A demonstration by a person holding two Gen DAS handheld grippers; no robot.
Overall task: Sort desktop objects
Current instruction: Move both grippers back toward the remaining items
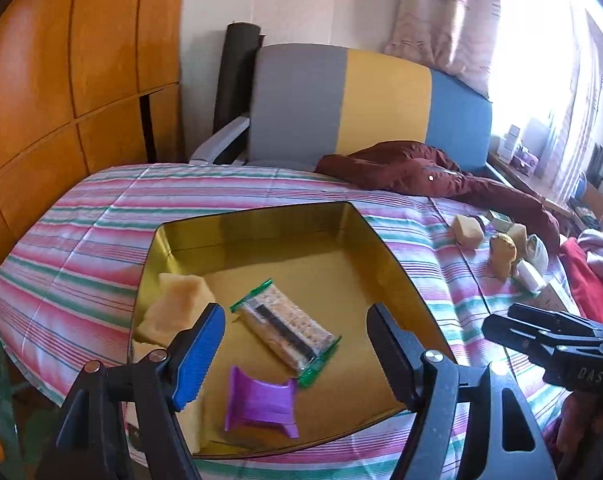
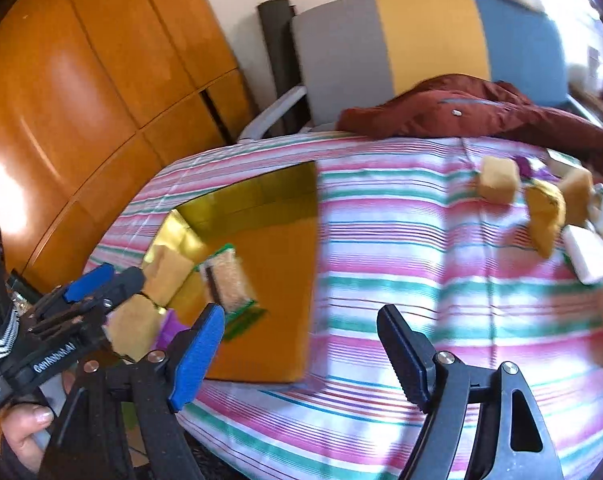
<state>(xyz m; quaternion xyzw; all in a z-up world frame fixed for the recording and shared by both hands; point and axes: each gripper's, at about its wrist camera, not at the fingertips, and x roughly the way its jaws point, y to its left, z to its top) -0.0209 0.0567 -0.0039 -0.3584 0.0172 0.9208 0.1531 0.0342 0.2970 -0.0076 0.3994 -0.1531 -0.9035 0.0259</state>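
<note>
Right claw (image 2: 301,352), jaws apart and empty; unsorted sponge cube (image 2: 497,184) at two o'clock, nearer this hand than the left.

The left wrist view looked forward and down between its own fingers (image 1: 199,354) into the gold tin (image 1: 261,220), close above it, with the sofa (image 1: 381,100) beyond. The right wrist view sat farther right and a little higher over the striped cloth (image 2: 381,240), which filled the gap between its fingers (image 2: 197,356), the tin (image 2: 261,192) left of them. Both views shared the tin, cloth, sofa and the sponges (image 1: 467,232) (image 2: 497,186) to the right.
</note>
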